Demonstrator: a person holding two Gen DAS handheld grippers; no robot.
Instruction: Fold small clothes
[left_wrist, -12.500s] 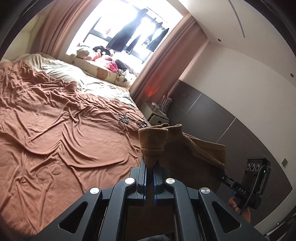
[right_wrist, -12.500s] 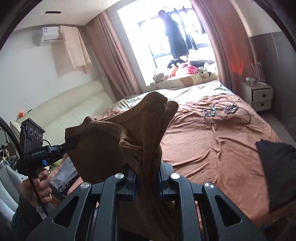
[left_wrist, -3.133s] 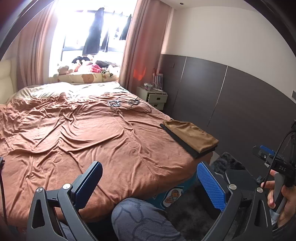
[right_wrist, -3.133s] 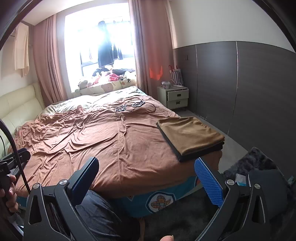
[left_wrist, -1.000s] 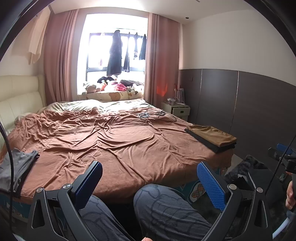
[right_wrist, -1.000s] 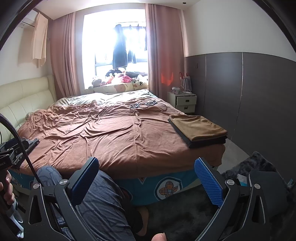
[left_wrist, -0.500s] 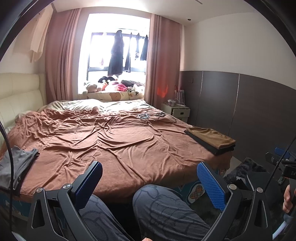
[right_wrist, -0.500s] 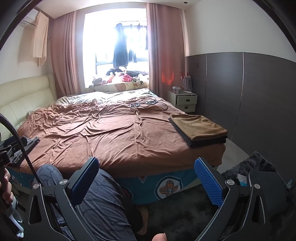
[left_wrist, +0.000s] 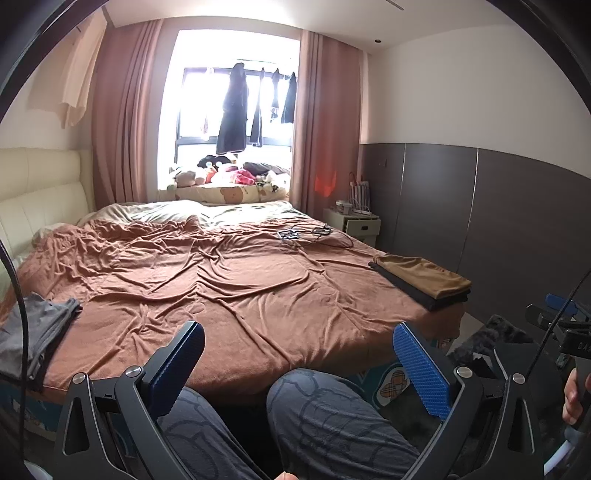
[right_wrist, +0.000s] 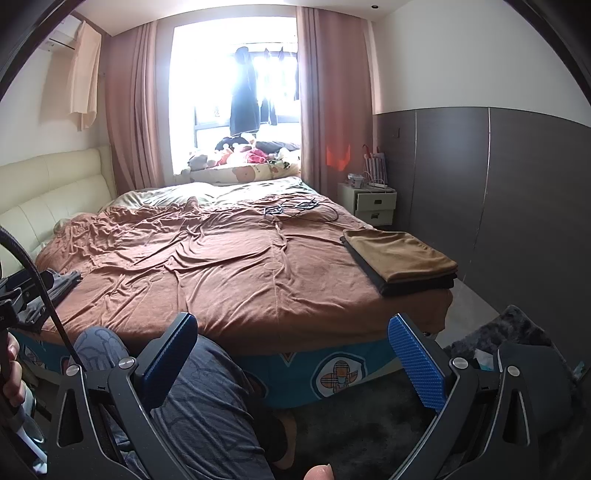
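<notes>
Tan folded garment (right_wrist: 400, 254) stacked on a black one (right_wrist: 413, 284), bed's right corner. Left gripper (left_wrist: 303, 360) and right gripper (right_wrist: 291, 350): both spread, empty. Next, likely: fetch the grey clothes (left_wrist: 33, 332) at the left edge.

One bed (left_wrist: 229, 288) carries two folded garments stacked at its right corner: a tan one (left_wrist: 424, 275) on a black one (left_wrist: 417, 293). One grey pile of clothes (left_wrist: 33, 332) lies at its left edge. Two tongs appear, left tongs (left_wrist: 299, 363) and right tongs (right_wrist: 295, 354), each with two blue pads (left_wrist: 421, 369). One nightstand (right_wrist: 373, 203) stands beside the bed.
</notes>
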